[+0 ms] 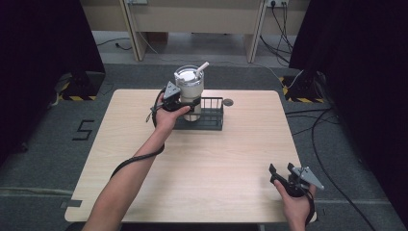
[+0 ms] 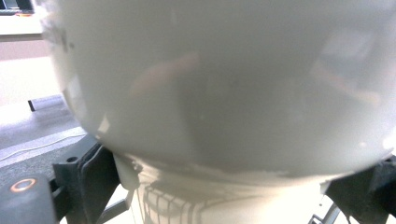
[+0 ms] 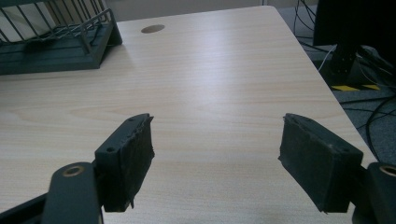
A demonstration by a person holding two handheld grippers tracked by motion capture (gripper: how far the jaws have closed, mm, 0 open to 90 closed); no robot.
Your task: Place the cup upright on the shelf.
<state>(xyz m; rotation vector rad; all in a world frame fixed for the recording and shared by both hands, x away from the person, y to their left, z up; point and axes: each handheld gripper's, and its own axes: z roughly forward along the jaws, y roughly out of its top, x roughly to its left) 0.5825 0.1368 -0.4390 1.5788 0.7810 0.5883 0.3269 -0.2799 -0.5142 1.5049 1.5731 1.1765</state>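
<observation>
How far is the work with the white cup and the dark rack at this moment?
Done: the left gripper is shut on the white cup. In hand: the cup stands upright at the dark rack. Left: letting go. The right gripper waits open.

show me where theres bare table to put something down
The table is bare across its whole near half, between the left forearm and the right gripper, and along its left side. It is crowded only at the far middle, where the left gripper clamps the tumbler in the rack.

tumbler (image 1: 189, 91) in rack (image 1: 211, 122), table (image 1: 202, 163) far-centre | left gripper (image 1: 185, 103) at tumbler | right gripper (image 1: 281, 172) near-right
</observation>
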